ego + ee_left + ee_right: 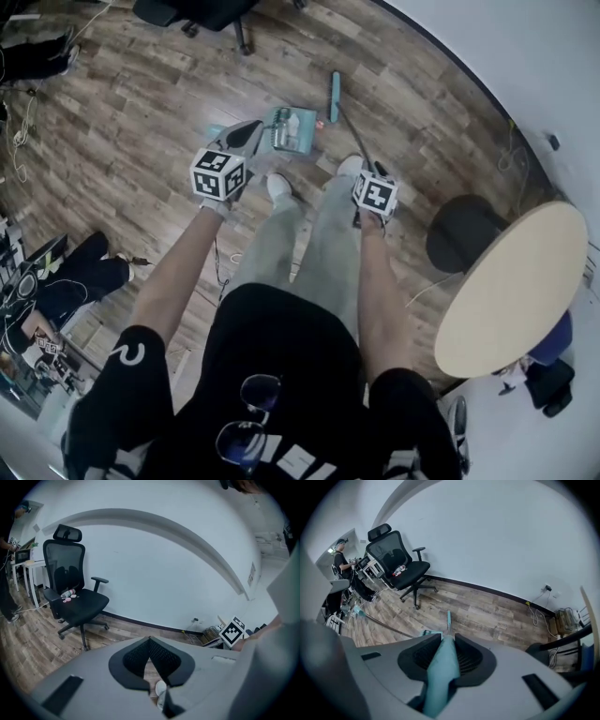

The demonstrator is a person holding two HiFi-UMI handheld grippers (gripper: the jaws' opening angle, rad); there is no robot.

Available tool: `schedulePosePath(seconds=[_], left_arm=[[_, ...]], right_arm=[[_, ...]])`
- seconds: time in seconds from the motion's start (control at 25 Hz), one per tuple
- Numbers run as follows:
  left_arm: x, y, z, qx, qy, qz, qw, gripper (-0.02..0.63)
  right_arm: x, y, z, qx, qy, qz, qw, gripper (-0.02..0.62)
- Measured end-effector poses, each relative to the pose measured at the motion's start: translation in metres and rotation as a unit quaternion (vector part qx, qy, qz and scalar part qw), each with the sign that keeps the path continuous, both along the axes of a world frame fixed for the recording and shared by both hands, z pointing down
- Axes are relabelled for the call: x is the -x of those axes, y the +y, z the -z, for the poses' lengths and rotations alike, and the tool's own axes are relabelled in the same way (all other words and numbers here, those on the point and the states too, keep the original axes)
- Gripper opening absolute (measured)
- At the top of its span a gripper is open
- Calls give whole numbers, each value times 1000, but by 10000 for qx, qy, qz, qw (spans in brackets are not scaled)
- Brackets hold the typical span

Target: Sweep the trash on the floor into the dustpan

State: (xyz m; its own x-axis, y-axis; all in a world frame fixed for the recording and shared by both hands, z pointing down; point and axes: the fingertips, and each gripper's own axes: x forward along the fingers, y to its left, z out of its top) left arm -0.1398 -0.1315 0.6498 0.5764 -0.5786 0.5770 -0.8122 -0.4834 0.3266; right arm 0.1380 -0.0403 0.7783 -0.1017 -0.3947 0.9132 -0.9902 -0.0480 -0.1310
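Our right tongs (448,639) are clamped on the teal broom handle (439,679); our left tongs (150,640) are pinched together with nothing in them. The dustpan (292,148) sits on the floor (141,112) at 12 o'clock from our shoes (278,185), with a plastic bottle (280,129) inside and the broom head (335,91) at its 1 o'clock.

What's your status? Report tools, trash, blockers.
Right tool shut on broom. Left tool shut, empty. Bottle in dustpan, small red bit beside it. Chair beyond, apart.
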Motion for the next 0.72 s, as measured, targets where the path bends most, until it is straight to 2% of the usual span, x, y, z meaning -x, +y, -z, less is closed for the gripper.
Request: schedulePosePath(seconds=[0.16,0.32,0.44,0.6,0.72], left_arm=[[-9,6,1,-30,31,-284,9996,-2],[-21,15,0,-60,105,-568,9983,-3],[-24,22,-3,-67,142,-711,9973,-3],[-16,28,-8,-31,150,-783,9968,-2],[-7,28,-12,1,139,-780,9969,-2]], right_arm=[[-26,19,7,-93,274,-333,9990,84],[-40,57,5,112,276,-822,9962,84],[-42,89,-2,357,272,-1150,9924,84],[-31,108,-5,454,369,-1312,9896,84],[-23,125,0,908,717,-1407,9833,84]])
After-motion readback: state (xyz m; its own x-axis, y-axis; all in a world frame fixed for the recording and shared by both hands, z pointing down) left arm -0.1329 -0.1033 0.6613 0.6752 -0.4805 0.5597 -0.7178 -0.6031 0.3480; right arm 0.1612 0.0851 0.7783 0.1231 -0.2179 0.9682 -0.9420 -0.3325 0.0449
